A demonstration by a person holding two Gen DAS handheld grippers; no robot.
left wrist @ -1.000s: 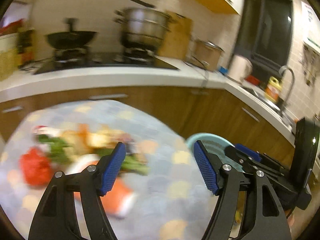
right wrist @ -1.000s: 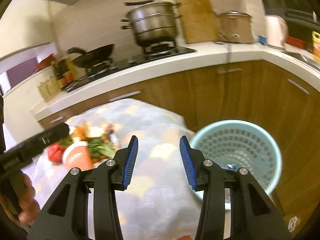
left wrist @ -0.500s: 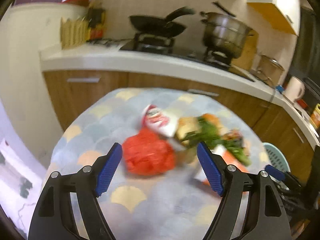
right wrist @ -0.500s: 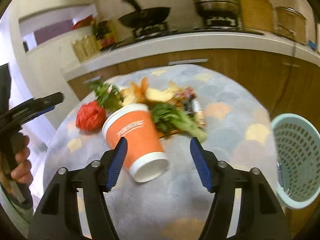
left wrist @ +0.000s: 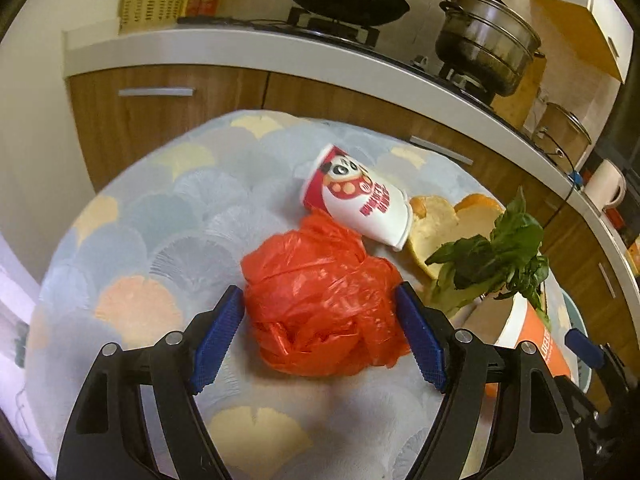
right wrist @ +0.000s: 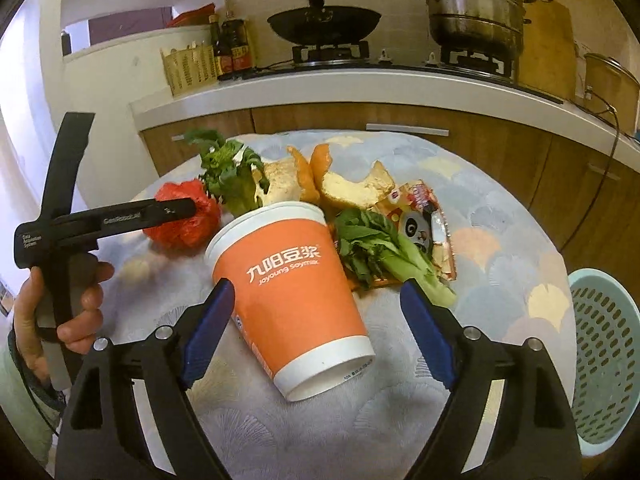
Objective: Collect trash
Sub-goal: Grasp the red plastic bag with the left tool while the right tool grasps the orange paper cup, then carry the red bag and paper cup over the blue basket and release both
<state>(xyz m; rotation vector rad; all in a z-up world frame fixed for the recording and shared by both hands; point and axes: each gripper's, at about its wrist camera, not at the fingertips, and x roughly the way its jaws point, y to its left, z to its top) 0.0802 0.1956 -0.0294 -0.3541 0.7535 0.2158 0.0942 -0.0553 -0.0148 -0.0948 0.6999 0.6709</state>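
A crumpled red plastic bag [left wrist: 320,300] lies on the patterned round table [left wrist: 160,240]. My left gripper [left wrist: 320,340] is open, with one blue pad at each side of the bag. A white and red panda cup [left wrist: 360,200] lies on its side just behind the bag. An orange paper cup [right wrist: 292,300] lies tipped over between the pads of my right gripper [right wrist: 318,332]. That gripper's jaws are opening and do not press on the cup. Orange peel [right wrist: 320,168], leafy greens [right wrist: 380,248] and a panda wrapper [right wrist: 420,216] lie behind the cup.
A pale blue mesh basket [right wrist: 604,360] stands on the floor to the right of the table. A hand [right wrist: 76,304] holds the left tool at the table's left. Behind runs a counter [right wrist: 360,88] with a wok, a steamer pot and bottles above wooden cabinets.
Both views swung left from the basket to the trash pile and came lower. The left gripper now straddles the red bag. The right gripper's jaws widened around the orange cup.
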